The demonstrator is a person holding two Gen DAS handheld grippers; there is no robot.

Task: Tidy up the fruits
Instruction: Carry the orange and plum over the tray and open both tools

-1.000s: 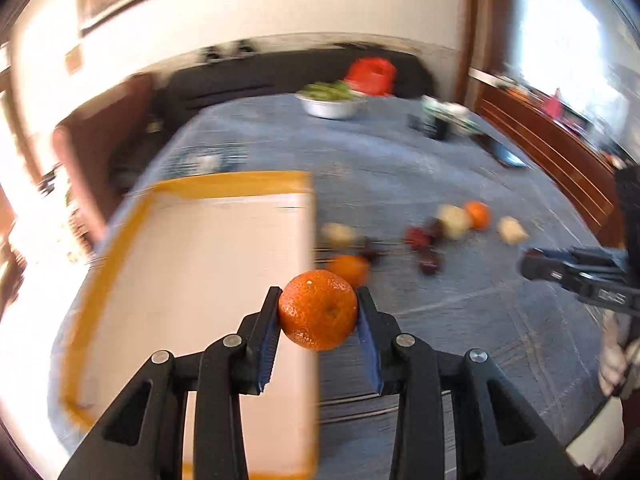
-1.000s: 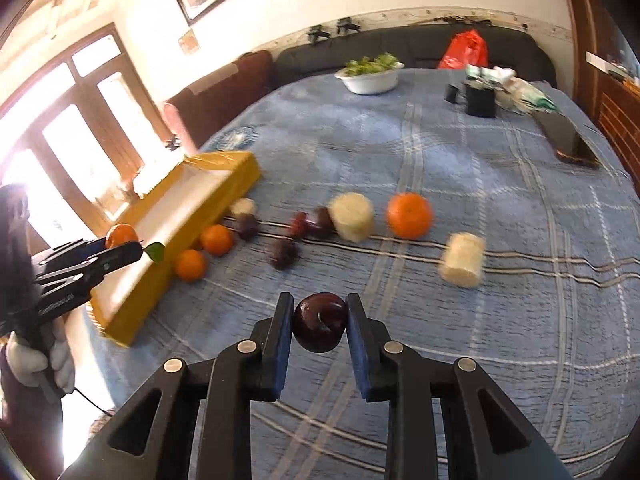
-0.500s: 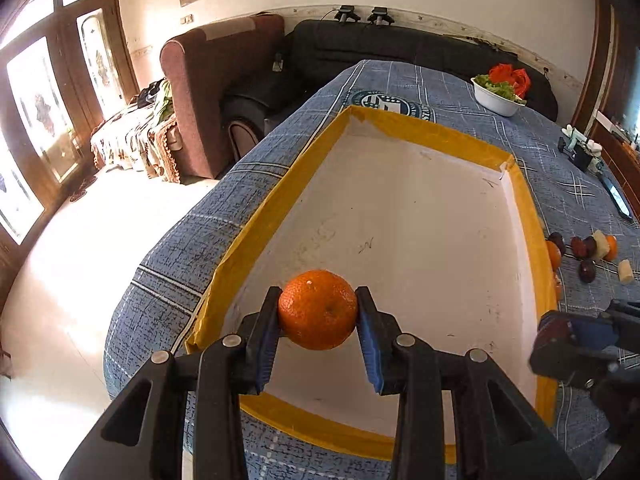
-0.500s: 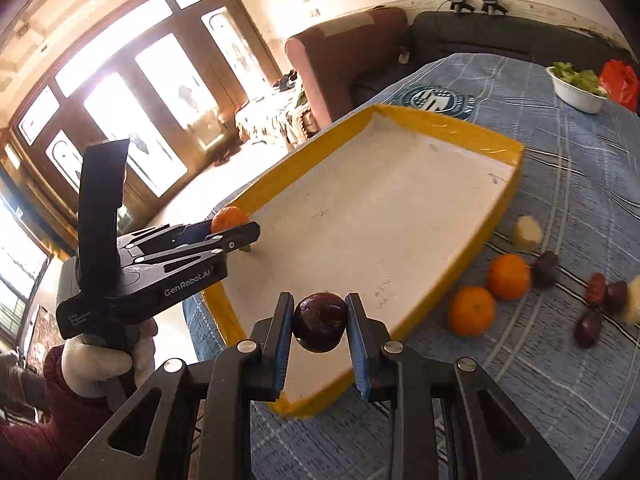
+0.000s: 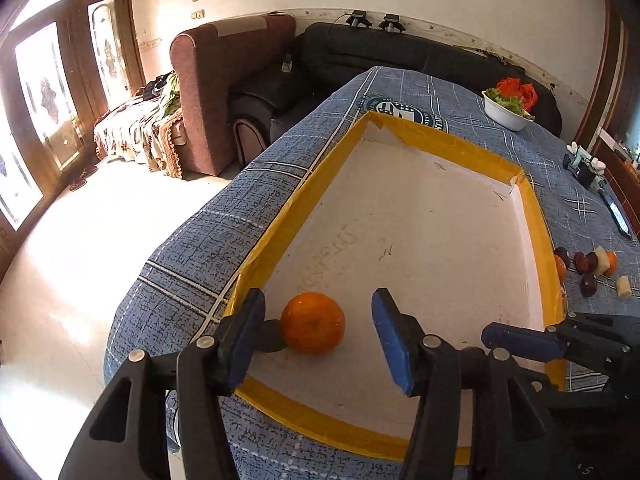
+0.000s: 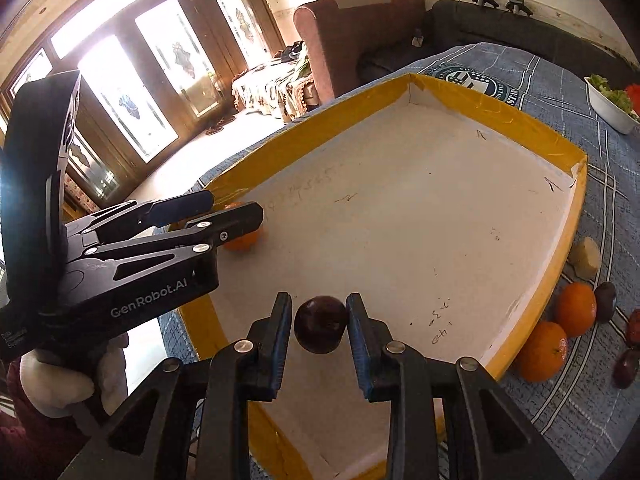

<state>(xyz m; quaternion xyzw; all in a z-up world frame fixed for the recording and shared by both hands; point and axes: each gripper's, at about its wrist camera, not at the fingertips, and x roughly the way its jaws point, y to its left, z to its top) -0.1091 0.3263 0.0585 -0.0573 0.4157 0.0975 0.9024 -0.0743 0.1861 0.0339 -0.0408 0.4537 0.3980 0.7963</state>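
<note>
Dimpled round orange (image 5: 312, 323) between opening left jaws, right jaws clenching glossy plum (image 6: 320, 324) (dark)

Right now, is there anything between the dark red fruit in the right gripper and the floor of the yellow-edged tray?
Nothing visible. The dark red fruit hangs over bare white floor of the tray; the orange lies apart, by the left gripper.

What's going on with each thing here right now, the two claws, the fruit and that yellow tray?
left gripper: jaws opening, pads clear of the fruit.
orange: released, resting on the tray floor near its corner.
right gripper: closed on the dark red fruit.
dark red fruit: held above the tray.
yellow tray: on the table, holding only the orange.
loose fruit: lying on the tablecloth beside the tray.
white bowl: upright, filled with greens.
</note>
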